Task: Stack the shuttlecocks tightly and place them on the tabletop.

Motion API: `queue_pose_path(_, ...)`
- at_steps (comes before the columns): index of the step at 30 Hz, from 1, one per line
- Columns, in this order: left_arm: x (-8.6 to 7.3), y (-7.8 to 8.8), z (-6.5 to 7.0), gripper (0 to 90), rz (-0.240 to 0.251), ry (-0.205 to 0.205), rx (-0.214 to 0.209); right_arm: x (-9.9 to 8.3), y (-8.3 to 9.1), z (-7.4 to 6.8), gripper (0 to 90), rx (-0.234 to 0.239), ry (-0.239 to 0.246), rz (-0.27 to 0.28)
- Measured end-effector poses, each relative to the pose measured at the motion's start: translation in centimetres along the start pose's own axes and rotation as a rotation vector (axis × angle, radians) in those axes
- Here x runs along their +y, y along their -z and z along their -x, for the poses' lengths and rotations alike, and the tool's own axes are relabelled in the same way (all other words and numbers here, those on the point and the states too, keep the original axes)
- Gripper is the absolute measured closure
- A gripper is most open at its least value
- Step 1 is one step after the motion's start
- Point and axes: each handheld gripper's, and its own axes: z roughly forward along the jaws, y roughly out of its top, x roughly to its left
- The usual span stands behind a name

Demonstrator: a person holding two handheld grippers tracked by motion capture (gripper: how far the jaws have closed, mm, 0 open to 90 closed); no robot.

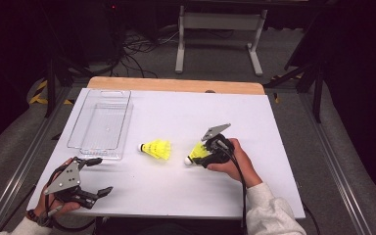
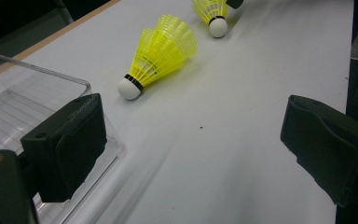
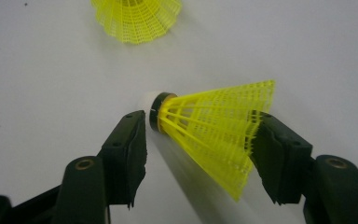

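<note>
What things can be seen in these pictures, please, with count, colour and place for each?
shuttlecock between the jaws: one, yellow with white tip, lying on the table between the right gripper's jaws.
free shuttlecock: one, yellow with white tip, lying at the table's middle.
tray: one, clear plastic, empty, on the table's left side.
table: one, white top, wooden far edge.
frame: one, white, on the floor behind.
cables: several, dark, on the floor behind.
left gripper: black, open, near left corner.
right gripper: black, open around a shuttlecock.
</note>
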Motion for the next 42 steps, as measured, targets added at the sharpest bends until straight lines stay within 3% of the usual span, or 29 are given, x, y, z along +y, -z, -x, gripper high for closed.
queue_pose_path(11, 0.0, 0.1, 0.0, 7.7, 0.0, -0.002, -0.001, -2.4, 0.0, -0.6, 49.2, 0.019, 0.011, 0.005)
queue_pose_path(18, 0.0, 0.1, 0.0, 7.7, -0.002, -0.008, 0.001, -3.4, 0.0, -1.5, 83.6, 0.036, 0.074, 0.009)
queue_pose_path(20, 0.0, 0.1, 0.0, 7.6, -0.001, -0.007, 0.003, -3.3, 0.1, -1.8, 88.4, 0.025, 0.088, 0.023)
queue_pose_path(28, 0.0, 0.1, 0.0, 7.4, 0.001, -0.007, 0.002, -2.6, 0.3, -2.6, 88.9, -0.011, 0.113, 0.1)
queue_pose_path(42, 0.0, 0.0, 0.0, 7.3, 0.002, -0.009, -0.001, -0.7, -0.9, -3.3, 88.9, -0.017, 0.144, 0.159)
